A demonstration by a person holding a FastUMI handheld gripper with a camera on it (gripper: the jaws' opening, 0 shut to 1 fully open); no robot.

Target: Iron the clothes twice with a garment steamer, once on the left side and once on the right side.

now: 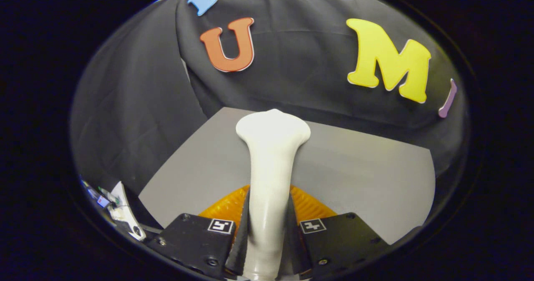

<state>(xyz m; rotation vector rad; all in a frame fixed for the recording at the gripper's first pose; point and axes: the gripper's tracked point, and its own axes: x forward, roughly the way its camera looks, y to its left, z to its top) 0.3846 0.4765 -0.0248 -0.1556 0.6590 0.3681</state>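
Note:
A white garment steamer [270, 168] stands up between my fingers, its slim handle clamped by both of them and its wide head pointing ahead over the table. My gripper [267, 231] is shut on that handle. An orange ribbed garment [306, 206] lies on the grey table [367, 181] just behind the handle and under my fingers, mostly hidden by them.
The grey table's far edge meets the booth's black cloth wall. At the lower left, beside the table's edge, lies a white object [125, 216] with some small gear.

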